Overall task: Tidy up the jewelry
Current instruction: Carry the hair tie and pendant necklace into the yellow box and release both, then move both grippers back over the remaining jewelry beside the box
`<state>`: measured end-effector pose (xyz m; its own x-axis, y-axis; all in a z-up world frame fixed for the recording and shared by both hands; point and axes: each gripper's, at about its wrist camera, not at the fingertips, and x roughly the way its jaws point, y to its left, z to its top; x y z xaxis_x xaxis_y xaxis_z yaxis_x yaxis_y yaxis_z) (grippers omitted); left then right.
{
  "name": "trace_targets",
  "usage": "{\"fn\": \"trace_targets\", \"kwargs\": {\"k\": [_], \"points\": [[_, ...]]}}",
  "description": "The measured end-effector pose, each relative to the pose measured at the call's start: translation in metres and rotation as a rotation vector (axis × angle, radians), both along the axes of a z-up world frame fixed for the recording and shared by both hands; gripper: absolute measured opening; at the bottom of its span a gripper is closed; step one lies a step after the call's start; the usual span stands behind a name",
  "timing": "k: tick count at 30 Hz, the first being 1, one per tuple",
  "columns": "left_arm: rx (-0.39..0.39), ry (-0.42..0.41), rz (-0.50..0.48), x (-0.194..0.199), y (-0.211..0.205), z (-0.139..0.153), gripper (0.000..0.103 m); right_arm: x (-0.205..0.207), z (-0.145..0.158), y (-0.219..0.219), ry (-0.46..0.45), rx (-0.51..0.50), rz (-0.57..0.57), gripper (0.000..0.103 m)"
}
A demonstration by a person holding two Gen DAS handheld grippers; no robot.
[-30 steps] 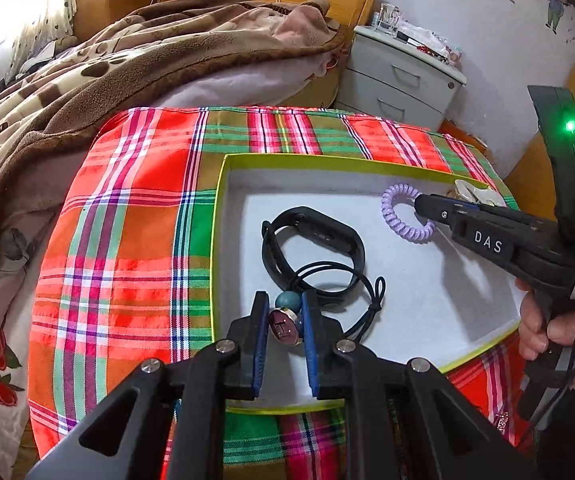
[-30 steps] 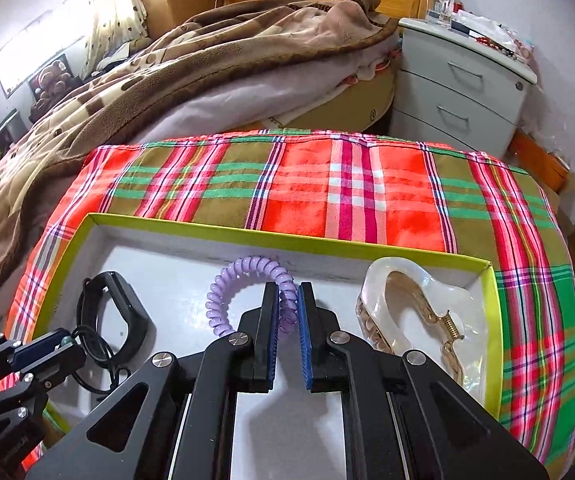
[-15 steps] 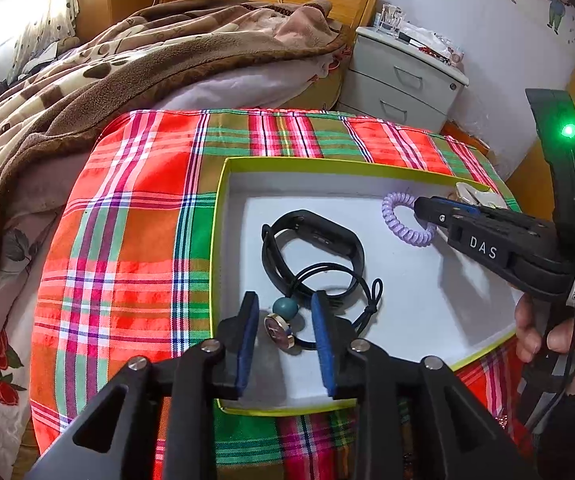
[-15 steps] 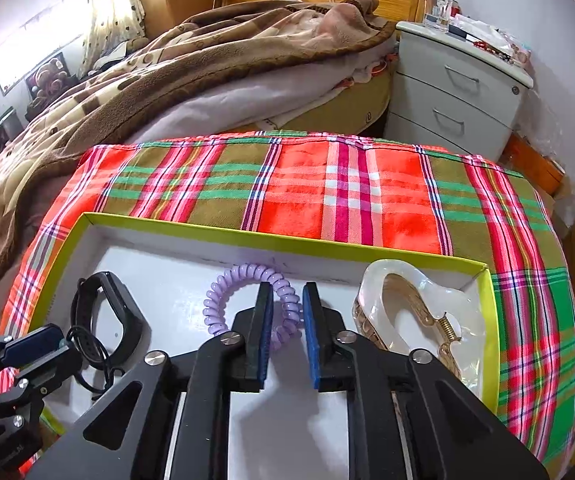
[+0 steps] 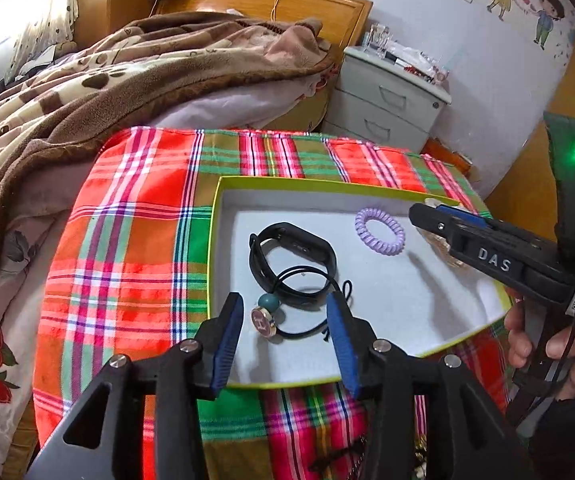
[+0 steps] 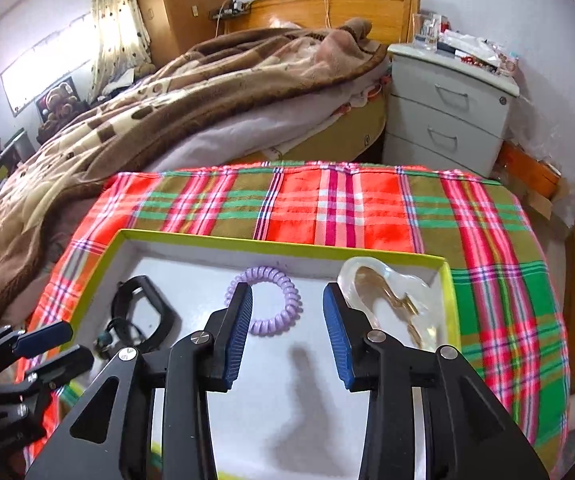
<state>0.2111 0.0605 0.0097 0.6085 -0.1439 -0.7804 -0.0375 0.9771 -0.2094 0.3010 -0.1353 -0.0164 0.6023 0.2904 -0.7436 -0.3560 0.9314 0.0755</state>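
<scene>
Holding both claws, left (image 5: 283,340) and right (image 6: 287,332), spread and empty above the green-rimmed white tray (image 5: 367,186), you had the purple coil hair tie (image 5: 379,237) and black cord pendant (image 5: 265,320) lying inside, so next probably fetch another piece.

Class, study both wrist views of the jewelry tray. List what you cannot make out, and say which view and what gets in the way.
- Clear hair clip: in the left wrist view the right gripper covers nearly all of it.
- Cord necklace: in the right wrist view the left gripper partly hides it; its pendant is not visible.
- Items on the nightstand: too small in both views.
- Tray near edge: behind the right gripper's body, right wrist view.
</scene>
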Motion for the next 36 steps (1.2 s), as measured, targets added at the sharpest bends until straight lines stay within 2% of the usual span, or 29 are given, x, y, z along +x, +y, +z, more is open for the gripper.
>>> {"fn": "trace_targets", "kwargs": {"k": [6, 13, 21, 25, 26, 28, 29, 33, 36], "points": [[-0.025, -0.036, 0.006, -0.025, 0.006, 0.011, 0.045, -0.034, 0.01, -0.021, -0.025, 0.052, 0.007, 0.038], [-0.051, -0.027, 0.002, -0.05, 0.008, 0.008, 0.045, -0.076, 0.003, -0.043, -0.013, 0.066, 0.051, 0.038], [-0.068, -0.013, -0.012, -0.075, 0.005, -0.001, 0.045, -0.116, -0.017, -0.062, 0.007, 0.083, 0.17, 0.038], [-0.065, 0.0, -0.019, -0.084, 0.004, -0.006, 0.045, -0.131, -0.027, -0.06, 0.033, 0.086, 0.27, 0.038], [-0.068, 0.004, -0.018, -0.086, 0.004, -0.008, 0.045, -0.135, -0.03, -0.059, 0.037, 0.079, 0.287, 0.039], [-0.068, 0.011, -0.014, -0.088, 0.004, -0.01, 0.045, -0.138, -0.036, -0.055, 0.047, 0.066, 0.307, 0.05], [-0.066, 0.015, -0.013, -0.089, 0.003, -0.011, 0.045, -0.14, -0.037, -0.054, 0.044, 0.068, 0.318, 0.052], [-0.064, 0.025, -0.017, -0.093, 0.001, -0.014, 0.045, -0.146, -0.04, -0.052, 0.042, 0.092, 0.36, 0.052], [-0.062, 0.028, -0.018, -0.095, 0.0, -0.015, 0.045, -0.147, -0.044, -0.045, 0.053, 0.059, 0.385, 0.052]]}}
